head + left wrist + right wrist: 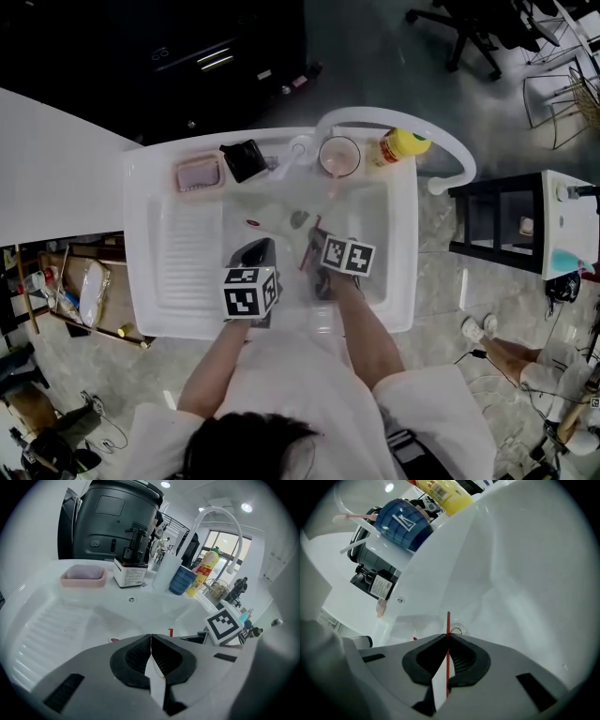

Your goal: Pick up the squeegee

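Grey pads of my right gripper (448, 638) are pinched on the thin red squeegee (448, 620). Its edge sticks out past the tips, over the basin of the white sink (520, 573) near the drain (456, 631). My left gripper (151, 637) is pressed together on nothing, just beside it. On the rim stand a blue cup (401, 524) and a yellow bottle (445, 494).

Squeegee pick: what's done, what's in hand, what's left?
Done: the right hand-held gripper is shut on the squeegee, seen as a thin red edge, inside the sink. In hand: that grip; the left hand-held gripper is shut and empty. Left: lifting it out; whether it is off the basin floor isn't visible.
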Demonstrator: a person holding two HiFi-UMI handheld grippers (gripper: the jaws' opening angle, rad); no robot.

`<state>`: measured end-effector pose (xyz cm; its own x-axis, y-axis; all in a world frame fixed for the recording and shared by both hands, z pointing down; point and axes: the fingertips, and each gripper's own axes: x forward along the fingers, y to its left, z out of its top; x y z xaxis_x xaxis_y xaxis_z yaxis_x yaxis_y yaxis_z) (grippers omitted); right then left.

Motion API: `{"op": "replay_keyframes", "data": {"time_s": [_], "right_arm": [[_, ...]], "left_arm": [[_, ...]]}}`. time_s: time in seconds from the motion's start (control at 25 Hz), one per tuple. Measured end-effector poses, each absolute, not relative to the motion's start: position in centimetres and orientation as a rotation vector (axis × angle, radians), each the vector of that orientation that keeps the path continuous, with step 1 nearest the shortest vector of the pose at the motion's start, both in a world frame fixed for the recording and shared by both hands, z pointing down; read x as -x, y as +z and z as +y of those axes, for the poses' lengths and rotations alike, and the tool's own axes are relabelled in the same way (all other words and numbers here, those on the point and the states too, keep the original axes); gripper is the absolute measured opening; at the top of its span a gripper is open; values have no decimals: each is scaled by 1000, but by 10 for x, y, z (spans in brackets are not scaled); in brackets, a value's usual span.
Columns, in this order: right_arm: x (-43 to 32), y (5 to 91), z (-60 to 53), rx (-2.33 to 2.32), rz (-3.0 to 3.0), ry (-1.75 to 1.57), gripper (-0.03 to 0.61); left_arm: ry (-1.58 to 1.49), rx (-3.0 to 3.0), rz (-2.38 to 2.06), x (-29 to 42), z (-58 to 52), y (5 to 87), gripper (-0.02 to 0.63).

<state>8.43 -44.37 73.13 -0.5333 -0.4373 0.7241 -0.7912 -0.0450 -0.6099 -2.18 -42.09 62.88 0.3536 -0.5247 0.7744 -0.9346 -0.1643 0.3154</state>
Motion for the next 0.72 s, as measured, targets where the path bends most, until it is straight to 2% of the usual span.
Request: {"op": "replay_keyframes", "data": {"time_s": [0.72], "right_arm": [[-70, 668, -436, -1303, -2156, 1270, 40]], "left_arm": [[594, -1899, -1274, 17, -411, 607, 26]]}}
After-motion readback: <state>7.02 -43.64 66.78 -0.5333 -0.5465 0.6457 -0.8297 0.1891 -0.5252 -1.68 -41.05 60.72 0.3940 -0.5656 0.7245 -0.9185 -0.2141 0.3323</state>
